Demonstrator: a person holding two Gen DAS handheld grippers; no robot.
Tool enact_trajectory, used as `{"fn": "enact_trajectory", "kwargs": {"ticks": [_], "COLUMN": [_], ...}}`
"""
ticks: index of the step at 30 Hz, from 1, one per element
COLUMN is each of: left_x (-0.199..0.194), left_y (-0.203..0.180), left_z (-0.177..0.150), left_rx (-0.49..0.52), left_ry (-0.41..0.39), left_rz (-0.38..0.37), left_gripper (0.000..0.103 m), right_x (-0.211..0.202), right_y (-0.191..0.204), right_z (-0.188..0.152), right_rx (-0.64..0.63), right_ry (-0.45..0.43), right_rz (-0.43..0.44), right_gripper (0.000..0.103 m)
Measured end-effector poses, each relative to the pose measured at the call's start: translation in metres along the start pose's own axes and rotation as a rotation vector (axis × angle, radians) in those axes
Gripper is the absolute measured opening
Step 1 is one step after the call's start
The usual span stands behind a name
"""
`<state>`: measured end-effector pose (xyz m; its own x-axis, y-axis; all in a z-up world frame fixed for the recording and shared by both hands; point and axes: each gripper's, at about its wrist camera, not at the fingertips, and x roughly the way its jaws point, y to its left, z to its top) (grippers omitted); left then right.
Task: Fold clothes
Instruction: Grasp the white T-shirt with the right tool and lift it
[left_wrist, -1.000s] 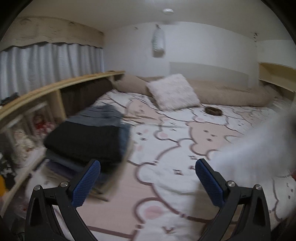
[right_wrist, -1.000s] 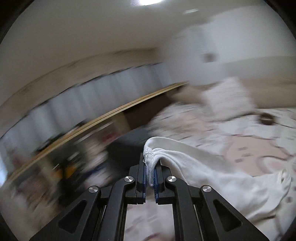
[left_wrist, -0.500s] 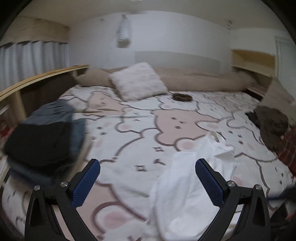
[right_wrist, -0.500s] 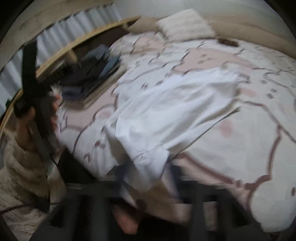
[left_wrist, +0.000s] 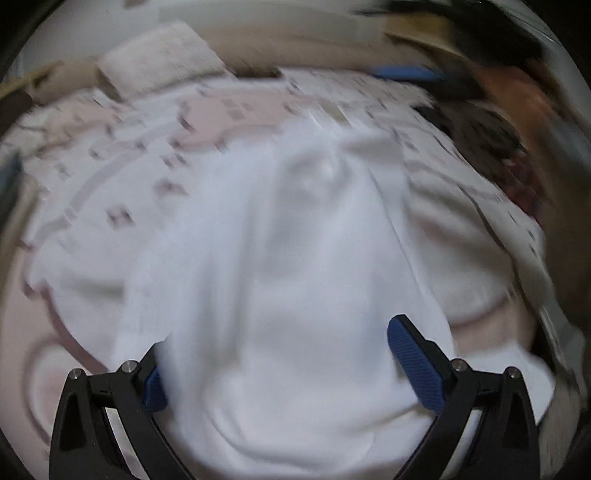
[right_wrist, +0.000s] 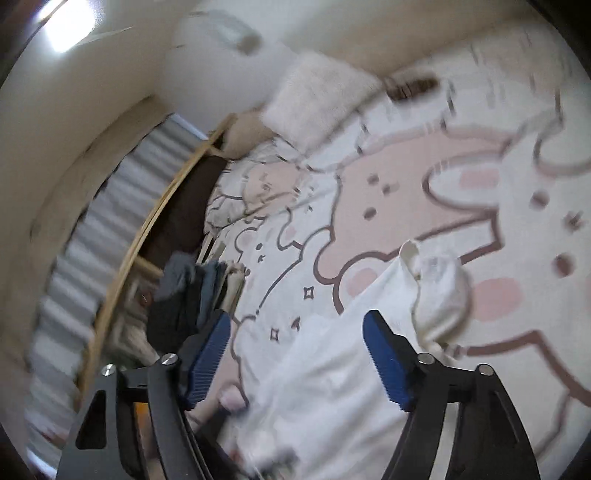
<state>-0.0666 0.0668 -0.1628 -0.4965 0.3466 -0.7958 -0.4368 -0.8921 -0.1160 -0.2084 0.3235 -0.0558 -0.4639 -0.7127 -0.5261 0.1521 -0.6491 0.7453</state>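
A white garment (left_wrist: 288, 258) lies spread on the bear-print bed cover (left_wrist: 122, 155). My left gripper (left_wrist: 284, 373) is open, low over the garment's near edge, with white cloth bunched between its blue pads; the left pad is partly hidden by cloth. My right gripper (right_wrist: 295, 358) is open and empty above the same white garment (right_wrist: 354, 373), whose collar end (right_wrist: 439, 280) lies ahead of it. Both views are motion-blurred.
A stack of folded dark clothes (right_wrist: 192, 295) sits at the bed's left edge by a wooden shelf rail (right_wrist: 147, 225). A fluffy white pillow (right_wrist: 317, 92) lies at the head. Dark and brown clothes (left_wrist: 491, 144) pile at the right.
My right gripper has opened and let go of the white garment, which now lies on the bed. My left gripper has swung right and down onto the garment.
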Motion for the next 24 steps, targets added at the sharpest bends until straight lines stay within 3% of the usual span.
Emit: {"fn": "enact_trajectory", "kwargs": {"ticks": [8, 13, 15, 16, 17, 18, 19, 22, 24], "left_x": [-0.009, -0.012, -0.013, -0.013, -0.013, -0.013, -0.015, -0.023, -0.035], "left_y": [-0.008, -0.007, -0.006, -0.005, -0.006, -0.005, -0.005, 0.002, 0.011], "left_z": [-0.020, -0.027, -0.030, -0.030, -0.031, -0.030, -0.031, -0.030, -0.027], "left_rx": [0.039, 0.047, 0.043, 0.044, 0.043, 0.042, 0.038, 0.003, -0.033], "left_ry": [-0.011, -0.024, -0.030, -0.032, -0.034, -0.035, -0.037, -0.055, -0.092], "left_rz": [-0.072, -0.086, -0.093, -0.095, -0.096, -0.099, -0.104, -0.129, -0.119], "left_gripper": [0.101, 0.101, 0.101, 0.101, 0.101, 0.101, 0.101, 0.101, 0.101], "right_x": [0.080, 0.105, 0.112, 0.116, 0.119, 0.123, 0.123, 0.116, 0.100], "right_y": [-0.043, -0.056, -0.062, -0.063, -0.064, -0.064, -0.059, -0.031, 0.021], "right_z": [0.030, 0.049, 0.053, 0.054, 0.055, 0.055, 0.055, 0.056, 0.064], "right_rx": [0.183, 0.200, 0.214, 0.213, 0.212, 0.209, 0.195, 0.121, 0.048], "right_ry": [0.090, 0.076, 0.089, 0.101, 0.114, 0.125, 0.131, 0.110, 0.077], "right_rz": [-0.231, -0.420, -0.447, -0.455, -0.464, -0.469, -0.460, -0.429, -0.319], "right_gripper": [0.072, 0.068, 0.067, 0.056, 0.036, 0.024, 0.003, 0.003, 0.003]}}
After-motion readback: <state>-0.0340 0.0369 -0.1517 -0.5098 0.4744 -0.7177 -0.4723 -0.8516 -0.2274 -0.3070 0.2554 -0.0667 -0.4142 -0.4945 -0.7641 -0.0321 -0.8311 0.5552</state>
